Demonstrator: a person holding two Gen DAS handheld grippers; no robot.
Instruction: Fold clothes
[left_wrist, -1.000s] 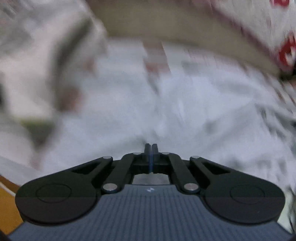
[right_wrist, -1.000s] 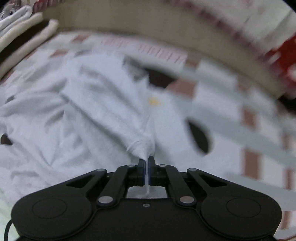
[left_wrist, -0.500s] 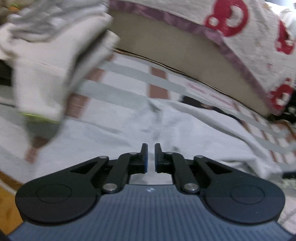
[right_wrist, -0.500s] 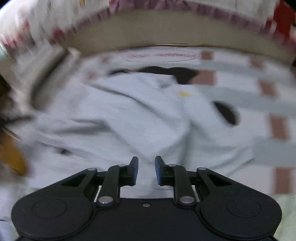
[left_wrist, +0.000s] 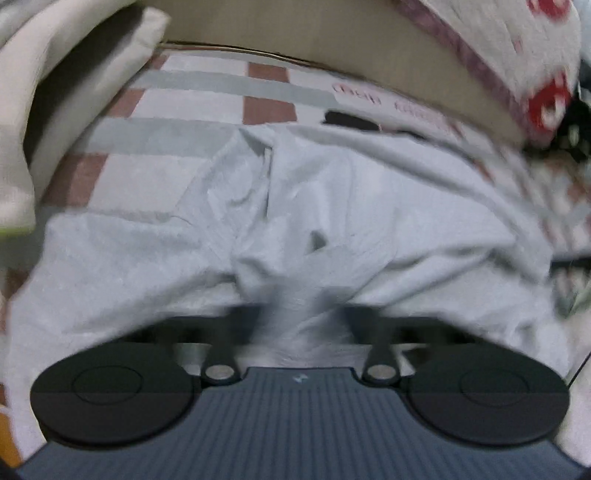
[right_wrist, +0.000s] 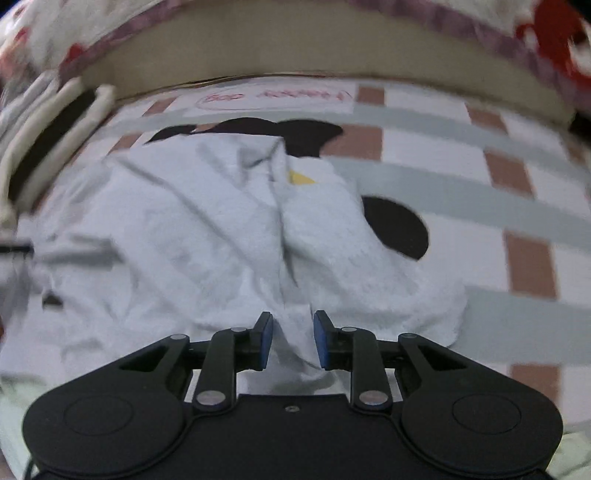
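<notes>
- Checked fabric, white with grey bands and brown squares, formed the bed sheet (right_wrist: 436, 147) under everything, running toward 12 o'clock in both views.
- A pale grey garment (right_wrist: 207, 236) lay rumpled on that sheet, filling the middle of both wrist views, a small yellow tag (right_wrist: 301, 178) near its 12 o'clock edge.
- The right gripper (right_wrist: 292, 341) had its blue-padded jaws apart, a ridge of the garment rising between them without being pinched.
- The left gripper (left_wrist: 301, 325) was blurred, with bunched garment between its fingers; whether its jaws were clamped, I cannot tell.
</notes>
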